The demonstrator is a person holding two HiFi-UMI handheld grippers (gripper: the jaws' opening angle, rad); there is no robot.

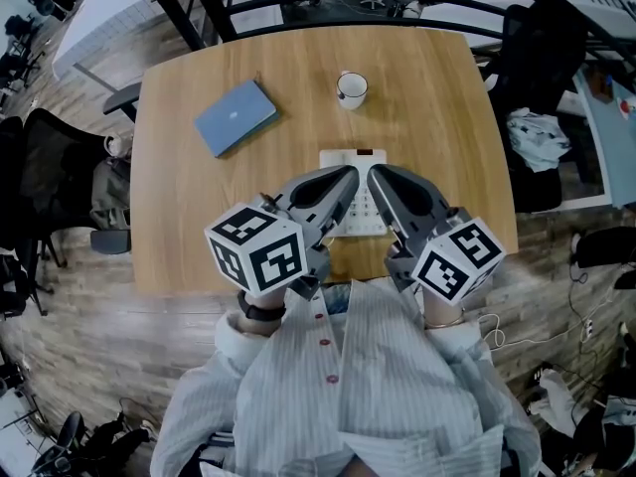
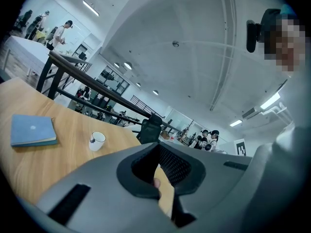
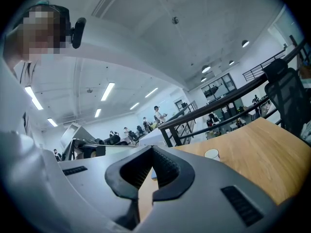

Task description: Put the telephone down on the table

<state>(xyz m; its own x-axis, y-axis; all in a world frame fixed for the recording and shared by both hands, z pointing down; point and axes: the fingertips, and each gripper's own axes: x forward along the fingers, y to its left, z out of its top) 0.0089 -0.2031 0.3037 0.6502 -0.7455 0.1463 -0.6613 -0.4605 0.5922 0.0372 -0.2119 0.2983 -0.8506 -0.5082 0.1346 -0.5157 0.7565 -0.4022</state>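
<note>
White and flat, the telephone (image 1: 354, 205) lies face up on the wooden table (image 1: 437, 117), near the edge closest to you and square to it, with a small dark strip at its far end. It rests on the wood by its own weight, and nothing grips it. Judged from how it lies, the putting-down is either finished or not yet begun.

Your left gripper (image 1: 348, 175) and right gripper (image 1: 378, 173) hang just above the telephone, tips angled in toward each other. Their grey bodies cover its two long sides from the head camera. Both are clenched and empty. In the left gripper view the jaw tips (image 2: 158, 147) meet with only bare table showing through the gap behind them. The right gripper view shows the same, tips (image 3: 152, 150) pressed together around nothing. I'd read that as a rest pose, since closed tips cannot take the telephone until you spread them.

Farther out, a blue book (image 1: 236, 117) lies closed and slightly askew on the left half of the table. A white mug (image 1: 351, 89) stands upright beyond the telephone, toward the far edge. Both sit well apart from the telephone, so they leave your working patch free.

The count is one telephone, one book, one mug, one table and two grippers.
</note>
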